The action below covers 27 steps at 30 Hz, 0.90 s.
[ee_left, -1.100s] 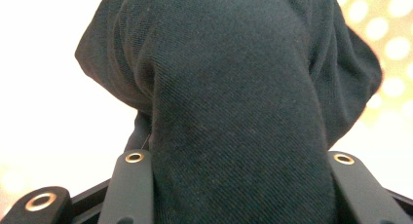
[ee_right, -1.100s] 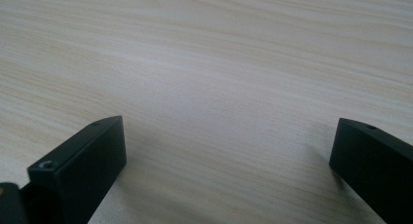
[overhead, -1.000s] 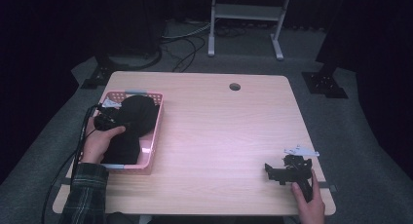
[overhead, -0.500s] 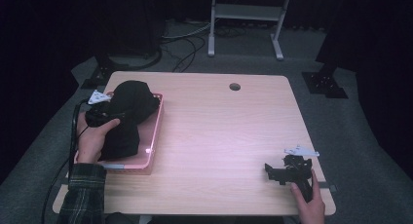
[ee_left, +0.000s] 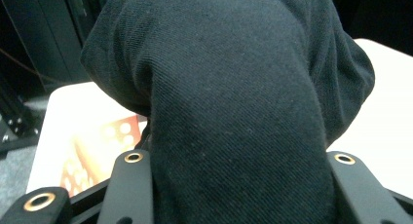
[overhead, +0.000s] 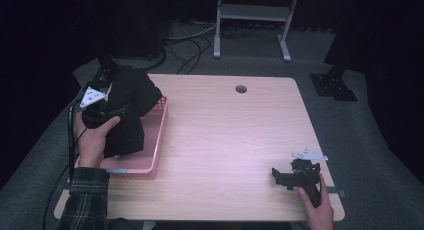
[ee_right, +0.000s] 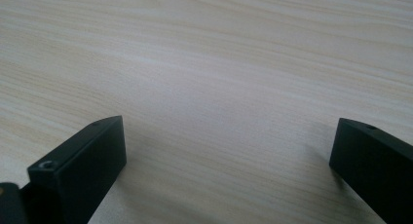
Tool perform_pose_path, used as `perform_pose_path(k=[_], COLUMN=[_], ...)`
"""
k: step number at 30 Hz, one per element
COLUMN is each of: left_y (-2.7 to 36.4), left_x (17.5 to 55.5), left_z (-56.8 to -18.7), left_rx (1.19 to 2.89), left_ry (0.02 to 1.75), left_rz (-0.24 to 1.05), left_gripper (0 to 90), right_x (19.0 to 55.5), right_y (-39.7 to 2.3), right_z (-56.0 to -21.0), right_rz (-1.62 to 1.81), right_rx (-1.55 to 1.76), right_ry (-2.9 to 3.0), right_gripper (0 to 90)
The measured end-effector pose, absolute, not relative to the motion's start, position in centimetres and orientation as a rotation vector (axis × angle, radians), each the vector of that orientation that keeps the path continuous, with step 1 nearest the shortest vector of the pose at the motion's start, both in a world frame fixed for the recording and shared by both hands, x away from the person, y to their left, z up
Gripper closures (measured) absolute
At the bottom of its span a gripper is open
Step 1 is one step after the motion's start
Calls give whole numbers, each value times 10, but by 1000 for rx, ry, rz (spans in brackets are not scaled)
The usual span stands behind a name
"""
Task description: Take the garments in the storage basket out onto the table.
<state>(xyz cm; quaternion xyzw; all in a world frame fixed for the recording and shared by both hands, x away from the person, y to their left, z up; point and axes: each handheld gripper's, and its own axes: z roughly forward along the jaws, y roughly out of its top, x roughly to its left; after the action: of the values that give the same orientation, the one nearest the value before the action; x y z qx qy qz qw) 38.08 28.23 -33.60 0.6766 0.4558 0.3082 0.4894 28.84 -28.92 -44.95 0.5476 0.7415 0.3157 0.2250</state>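
Observation:
A black cloth garment point(overhead: 131, 110) hangs lifted above the pink basket point(overhead: 159, 140) at the table's left. My left gripper point(overhead: 107, 107) is shut on it, held by a hand over the basket's left side. In the left gripper view the black cloth point(ee_left: 234, 97) bulges between the two jaws, with a bit of pink basket point(ee_left: 97, 151) below. My right gripper point(overhead: 280, 176) rests on the table near the front right corner, held by a hand. Its jaws stand wide apart over bare wood point(ee_right: 219, 87), with nothing between them.
The wooden table point(overhead: 230, 135) has a round cable hole point(overhead: 241, 89) near its far edge. A metal stand point(overhead: 250, 20) and cables point(overhead: 190, 45) lie on the dark floor beyond. A dark base point(overhead: 332, 87) stands off the table's right far corner.
The left gripper has raised the black garment up out of the basket and drawn it toward the basket's far left. The right gripper has stayed in place.

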Motion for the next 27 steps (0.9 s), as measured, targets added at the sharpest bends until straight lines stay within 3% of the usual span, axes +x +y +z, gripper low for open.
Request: perform_pose_path(k=[10, 27], left_y=[278, 274], left_x=[368, 358], left_z=[-322, -317], left_rx=[1539, 1486], left_ry=[994, 949], left_rz=[880, 931], left_gripper=[509, 509], right_x=[288, 288], right_y=[-289, -289], right_z=[-449, -449], right_rz=[871, 871], right_rx=[1511, 1511], right_ry=[2045, 2045], right_gripper=[0, 0])
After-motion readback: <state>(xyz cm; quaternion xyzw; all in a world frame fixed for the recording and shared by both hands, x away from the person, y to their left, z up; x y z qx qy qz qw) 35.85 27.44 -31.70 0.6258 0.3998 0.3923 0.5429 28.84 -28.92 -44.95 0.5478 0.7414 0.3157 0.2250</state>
